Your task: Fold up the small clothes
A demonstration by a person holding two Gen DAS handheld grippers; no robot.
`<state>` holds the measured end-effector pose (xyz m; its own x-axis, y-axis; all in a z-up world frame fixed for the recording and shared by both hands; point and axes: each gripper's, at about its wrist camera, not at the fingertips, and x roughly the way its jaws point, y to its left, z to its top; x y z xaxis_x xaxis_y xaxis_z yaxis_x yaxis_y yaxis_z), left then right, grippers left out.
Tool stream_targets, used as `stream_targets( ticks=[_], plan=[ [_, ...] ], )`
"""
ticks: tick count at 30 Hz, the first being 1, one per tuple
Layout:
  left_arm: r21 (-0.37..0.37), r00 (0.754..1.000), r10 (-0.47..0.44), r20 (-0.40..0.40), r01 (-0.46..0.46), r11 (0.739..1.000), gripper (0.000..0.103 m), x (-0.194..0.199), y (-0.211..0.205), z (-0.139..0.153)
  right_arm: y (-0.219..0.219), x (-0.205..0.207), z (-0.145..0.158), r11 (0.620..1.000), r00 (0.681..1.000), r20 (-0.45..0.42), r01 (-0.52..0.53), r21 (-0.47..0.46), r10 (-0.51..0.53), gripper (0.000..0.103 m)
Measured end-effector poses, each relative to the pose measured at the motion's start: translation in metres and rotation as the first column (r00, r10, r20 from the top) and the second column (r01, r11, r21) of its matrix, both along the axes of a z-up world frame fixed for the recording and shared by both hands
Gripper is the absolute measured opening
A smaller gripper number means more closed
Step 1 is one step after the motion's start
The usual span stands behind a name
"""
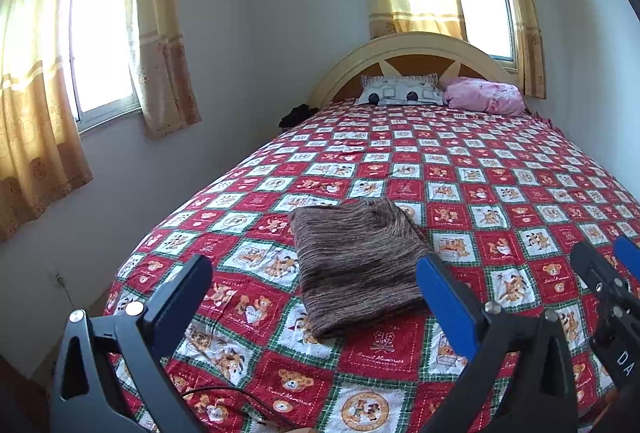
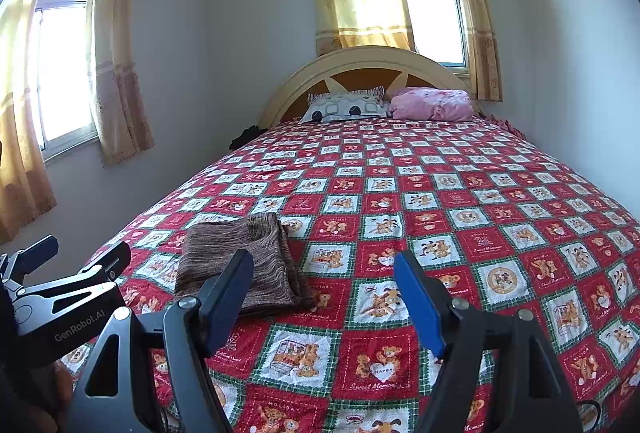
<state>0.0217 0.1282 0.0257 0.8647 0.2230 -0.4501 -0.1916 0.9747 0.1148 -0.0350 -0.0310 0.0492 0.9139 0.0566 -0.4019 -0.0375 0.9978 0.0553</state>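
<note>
Lettering "GenRobot.AI" on left tongs [image 2: 76,257]; bedspread [image 2: 440,193] reads "Sweet Memories", probably.

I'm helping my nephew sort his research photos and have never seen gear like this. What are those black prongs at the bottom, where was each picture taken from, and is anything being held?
The prongs are the two fingers of a handheld gripper; a person carries one in each hand, with a camera on each looking forward along its fingers. One picture comes from the left gripper, the other from the right gripper. Each also glimpses its partner at the edge. Both are open and hold nothing. Ahead lies a bed with a red bear-patterned bedspread. On it rests a brown folded garment, touched by neither gripper. At the headboard sit a white pillow and a pink bundle.
</note>
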Motion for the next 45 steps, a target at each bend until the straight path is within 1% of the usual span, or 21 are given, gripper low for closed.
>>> stream_targets(
  ticks=[11, 17, 27, 35, 41, 45],
  plan=[
    [0.006, 1.000, -0.026, 0.005, 0.026, 1.000, 0.103, -0.001, -0.005, 0.000, -0.001, 0.001, 0.000, 1.000, 1.000, -0.002, 0.004, 0.001, -0.004, 0.073],
    [0.038, 1.000, -0.027, 0.011, 0.027, 0.999, 0.103, 0.000, -0.008, 0.000, -0.001, 0.002, -0.002, 1.000, 1.000, -0.010, 0.006, -0.002, -0.006, 0.073],
    [0.038, 0.999, -0.033, 0.010, 0.033, 0.999, 0.103, 0.000, -0.008, 0.000, -0.002, 0.001, -0.004, 1.000, 1.000, -0.015, 0.015, 0.003, -0.014, 0.073],
    [0.026, 0.998, -0.058, 0.009, 0.057, 0.998, 0.103, 0.000, -0.009, 0.001, -0.002, 0.002, -0.005, 1.000, 1.000, -0.016, 0.014, 0.005, -0.014, 0.073],
    [-0.028, 0.993, -0.118, 0.012, 0.119, 0.993, 0.103, 0.000, -0.007, 0.001, -0.003, 0.001, -0.008, 1.000, 1.000, -0.023, 0.016, 0.007, -0.016, 0.073],
    [-0.045, 0.993, -0.121, -0.006, 0.121, 0.992, 0.103, 0.004, -0.005, -0.001, -0.003, 0.002, -0.010, 1.000, 0.999, -0.029, 0.015, 0.007, -0.015, 0.073]
  ],
)
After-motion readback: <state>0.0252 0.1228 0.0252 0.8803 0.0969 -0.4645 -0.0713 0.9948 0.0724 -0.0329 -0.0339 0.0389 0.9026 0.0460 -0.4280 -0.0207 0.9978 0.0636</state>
